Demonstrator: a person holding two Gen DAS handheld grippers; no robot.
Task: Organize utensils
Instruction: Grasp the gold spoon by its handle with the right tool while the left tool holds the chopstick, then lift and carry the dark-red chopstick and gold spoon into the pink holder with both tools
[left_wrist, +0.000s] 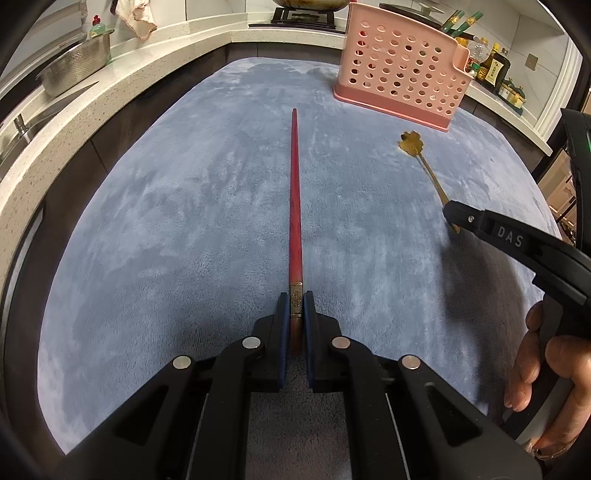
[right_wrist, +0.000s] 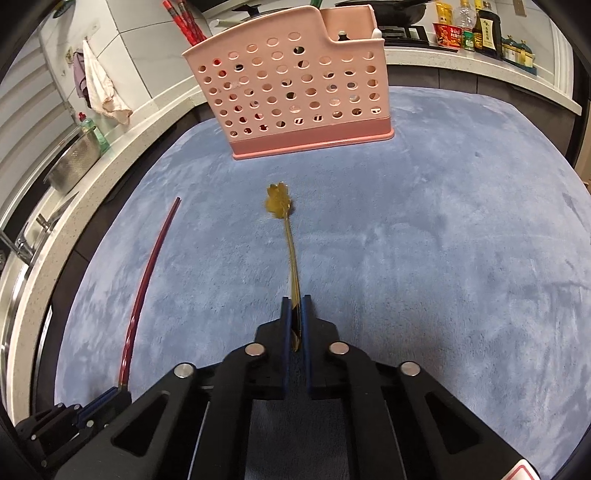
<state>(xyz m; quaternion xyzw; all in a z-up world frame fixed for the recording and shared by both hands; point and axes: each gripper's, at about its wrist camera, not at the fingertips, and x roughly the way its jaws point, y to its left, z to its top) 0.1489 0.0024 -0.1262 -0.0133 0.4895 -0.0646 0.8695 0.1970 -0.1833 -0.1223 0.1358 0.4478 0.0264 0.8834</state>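
Both pickups look made — left gripper (left_wrist: 295, 295) clamps the chopstick (left_wrist: 295, 192) by its butt, right gripper (right_wrist: 295, 301) pinches the spoon (right_wrist: 280, 201) handle. Next: lift both into the basket (right_wrist: 295, 92) ahead.

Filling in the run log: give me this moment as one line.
left gripper: shut on red chopstick | right gripper: shut on gold spoon | both utensils on blue mat | pink holder: ahead
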